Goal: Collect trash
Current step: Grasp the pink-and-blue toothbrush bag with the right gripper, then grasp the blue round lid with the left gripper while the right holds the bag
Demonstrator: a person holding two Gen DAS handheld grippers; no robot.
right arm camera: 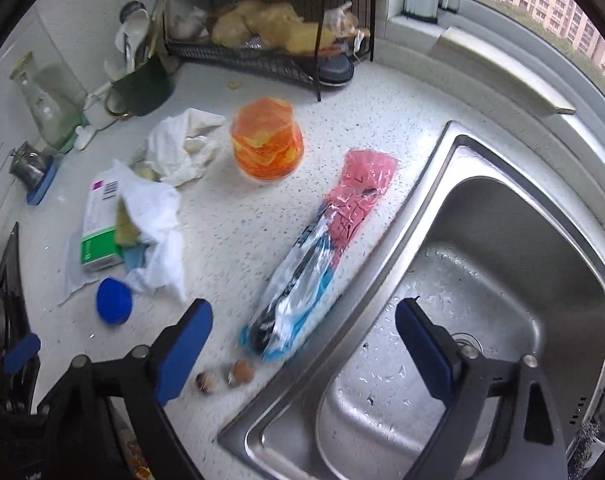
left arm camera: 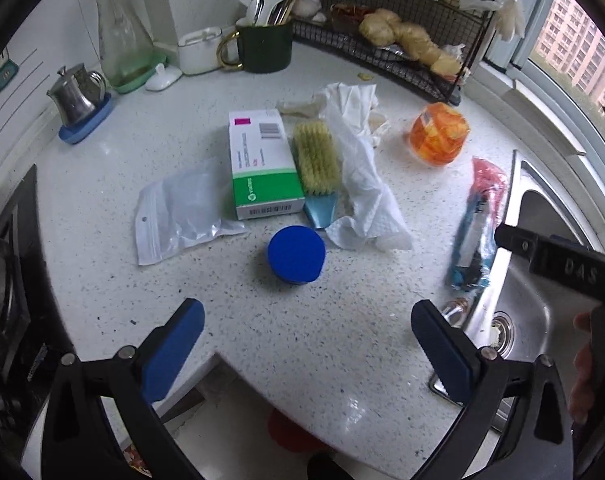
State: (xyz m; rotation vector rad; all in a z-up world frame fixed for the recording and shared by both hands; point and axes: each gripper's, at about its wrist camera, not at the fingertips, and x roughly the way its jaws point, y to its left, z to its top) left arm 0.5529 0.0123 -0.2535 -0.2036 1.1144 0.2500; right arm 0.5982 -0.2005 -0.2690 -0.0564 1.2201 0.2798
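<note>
Trash lies scattered on a speckled white counter (left arm camera: 342, 360). In the left wrist view my left gripper (left arm camera: 306, 320) is open above the counter's front edge, with a blue round lid (left arm camera: 296, 254) just ahead of it. Beyond lie a clear zip bag (left arm camera: 182, 212), a white-green box (left arm camera: 262, 164), a brush (left arm camera: 316, 160) and crumpled paper towel (left arm camera: 362, 176). My right gripper (right arm camera: 304, 320) is open and holds nothing. It hangs over the near end of a pink-and-blue plastic wrapper (right arm camera: 322, 256) and the sink rim (right arm camera: 382, 272). An orange wrapped cup (right arm camera: 267, 140) stands farther back.
A steel sink (right arm camera: 502, 208) fills the right side, a stove (left arm camera: 6, 280) the left. At the back stand a wire rack (left arm camera: 402, 52), a mug of utensils (left arm camera: 266, 46), a glass carafe (left arm camera: 120, 40) and a steel pot (left arm camera: 76, 94). Two small brown scraps (right arm camera: 240, 372) lie near the sink.
</note>
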